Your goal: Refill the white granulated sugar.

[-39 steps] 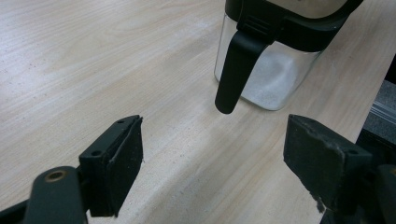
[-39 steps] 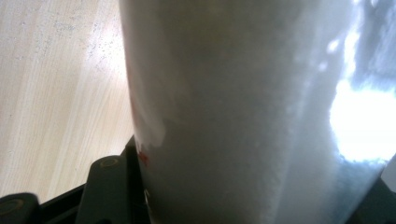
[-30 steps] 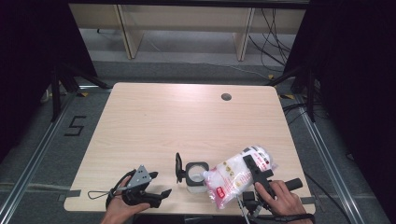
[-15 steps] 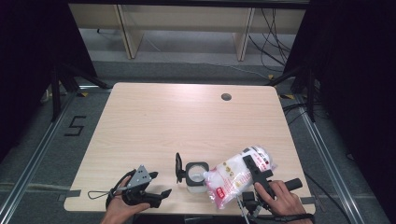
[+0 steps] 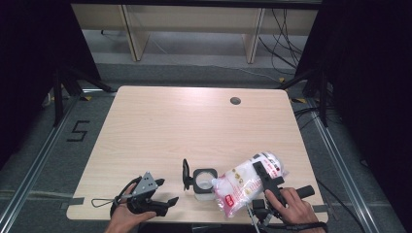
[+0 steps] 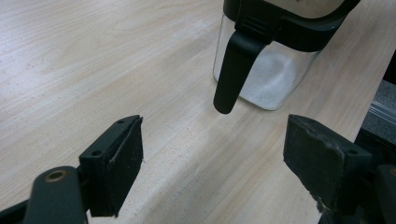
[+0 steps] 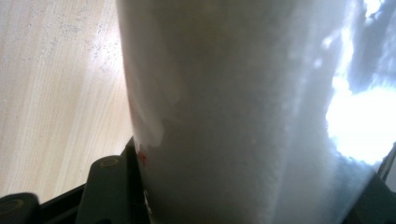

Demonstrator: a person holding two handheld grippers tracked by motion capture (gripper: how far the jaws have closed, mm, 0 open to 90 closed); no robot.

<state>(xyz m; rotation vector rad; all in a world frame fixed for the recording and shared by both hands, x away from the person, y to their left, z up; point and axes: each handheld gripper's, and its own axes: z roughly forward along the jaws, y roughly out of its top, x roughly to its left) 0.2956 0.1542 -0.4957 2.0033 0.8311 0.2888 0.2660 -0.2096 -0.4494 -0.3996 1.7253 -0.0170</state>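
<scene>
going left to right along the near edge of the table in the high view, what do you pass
left gripper with grey three-cornered plate → black flip lid standing open → clear glass jar with black rim → clear plastic bag of white grains, clamped in the right gripper's jaws

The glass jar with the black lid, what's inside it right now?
The glass jar holds a shallow layer of white grains along its bottom; above that it looks empty. Its black rim hides the top, and the bag covers part of its mouth.

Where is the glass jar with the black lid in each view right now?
High view: the glass jar stands at the table's near edge, between the grippers.
Left gripper view: upper right, beyond the open jaws.
Right gripper view: I cannot find it behind the white bag.
Shared landmark: the pale wooden table.
</scene>
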